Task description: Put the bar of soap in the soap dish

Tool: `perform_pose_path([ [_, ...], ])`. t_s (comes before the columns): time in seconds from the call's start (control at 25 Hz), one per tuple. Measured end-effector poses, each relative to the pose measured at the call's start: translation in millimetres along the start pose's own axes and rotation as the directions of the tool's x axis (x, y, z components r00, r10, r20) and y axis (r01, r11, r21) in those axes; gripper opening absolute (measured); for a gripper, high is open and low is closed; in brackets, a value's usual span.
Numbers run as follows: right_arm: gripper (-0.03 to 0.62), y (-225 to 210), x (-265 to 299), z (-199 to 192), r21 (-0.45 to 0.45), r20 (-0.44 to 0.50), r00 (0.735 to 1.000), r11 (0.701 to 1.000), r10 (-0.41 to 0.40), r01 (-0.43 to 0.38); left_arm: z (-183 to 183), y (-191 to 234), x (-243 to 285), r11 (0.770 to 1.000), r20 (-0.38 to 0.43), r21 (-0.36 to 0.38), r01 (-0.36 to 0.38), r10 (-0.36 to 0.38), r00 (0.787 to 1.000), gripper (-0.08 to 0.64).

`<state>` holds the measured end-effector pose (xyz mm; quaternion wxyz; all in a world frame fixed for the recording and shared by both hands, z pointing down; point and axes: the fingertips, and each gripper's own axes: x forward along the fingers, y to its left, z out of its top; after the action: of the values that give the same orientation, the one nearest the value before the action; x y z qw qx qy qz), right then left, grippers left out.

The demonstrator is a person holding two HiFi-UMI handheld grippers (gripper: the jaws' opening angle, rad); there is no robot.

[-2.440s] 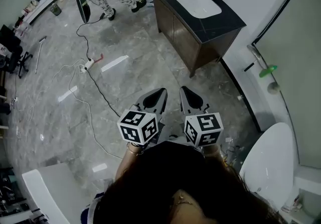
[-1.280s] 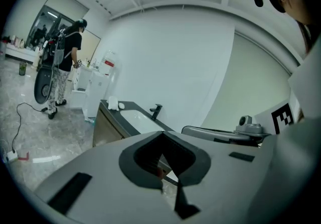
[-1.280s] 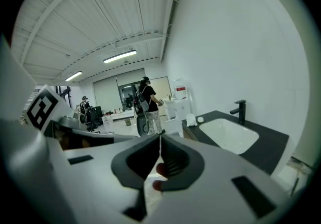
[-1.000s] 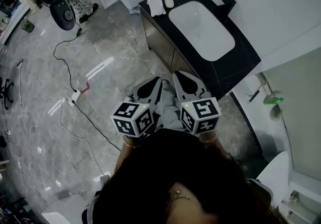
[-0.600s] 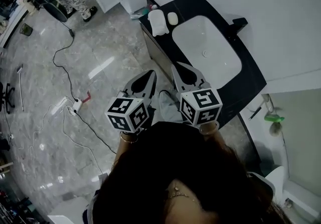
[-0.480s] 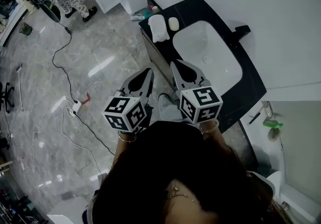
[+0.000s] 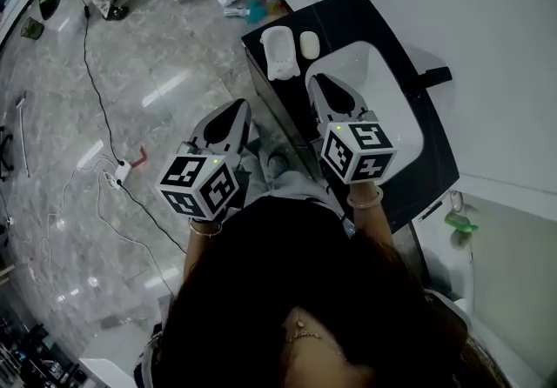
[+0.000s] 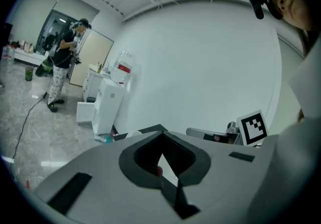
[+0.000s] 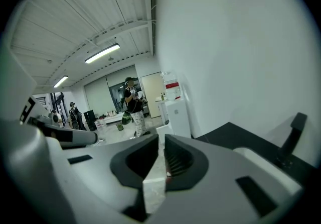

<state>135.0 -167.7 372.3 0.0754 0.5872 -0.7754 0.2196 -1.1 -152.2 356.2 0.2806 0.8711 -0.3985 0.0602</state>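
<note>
**Bar of soap**: white, oval. Lies on the black table at the far left corner of the sink. It is just beside the soap dish, not in it.

**Soap dish:** white, oblong. Same table, on the side of the soap away from the sink, near the table's left edge.

**Right tongs**: jaws together, nothing between them. Held over the sink's left rim, tips toward the soap and apart from it.

**Left tongs**: jaws together, nothing clamped. Held left of the sink, beyond the table's edge and over the floor.

**Faucet**: black, on the sink's right side (seen from above).

**Floor:** grey, marbled. A dark cable trails across it, well left of the sink.
</note>
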Motion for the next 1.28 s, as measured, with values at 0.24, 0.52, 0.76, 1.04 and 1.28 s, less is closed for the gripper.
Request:
perform_pose_path([
  [0.24,0.112,-24.1,57.5,-7.1,-0.026,-0.092,0.994,0.998,-0.052,0.049,29.5,35.5,45.7,0.998,-0.017,0.005,0.062,-0.062,0.998,0.000],
  [0.52,0.207,-73.4,124.6,-24.2,-0.053,-0.210,0.967,0.989,-0.145,0.137,49.3,76.3,88.1,0.995,-0.057,-0.026,0.095,-0.096,0.994,0.000],
  [0.76,0.250,-117.8,176.3,-62.8,-0.043,-0.348,0.919,0.982,-0.186,0.183,45.8,112.6,104.8,0.994,-0.098,-0.081,0.067,-0.075,0.992,0.000],
  [1.04,0.264,-161.7,209.5,-108.4,-0.032,-0.481,0.847,0.970,-0.227,0.241,32.0,138.1,114.8,0.991,-0.150,-0.129,0.035,-0.054,0.987,0.000],
  [1.28,0.279,-173.3,227.3,-130.3,-0.024,-0.544,0.811,0.971,-0.214,0.239,17.5,150.8,120.1,0.985,-0.192,-0.171,0.011,-0.044,0.980,0.000],
])
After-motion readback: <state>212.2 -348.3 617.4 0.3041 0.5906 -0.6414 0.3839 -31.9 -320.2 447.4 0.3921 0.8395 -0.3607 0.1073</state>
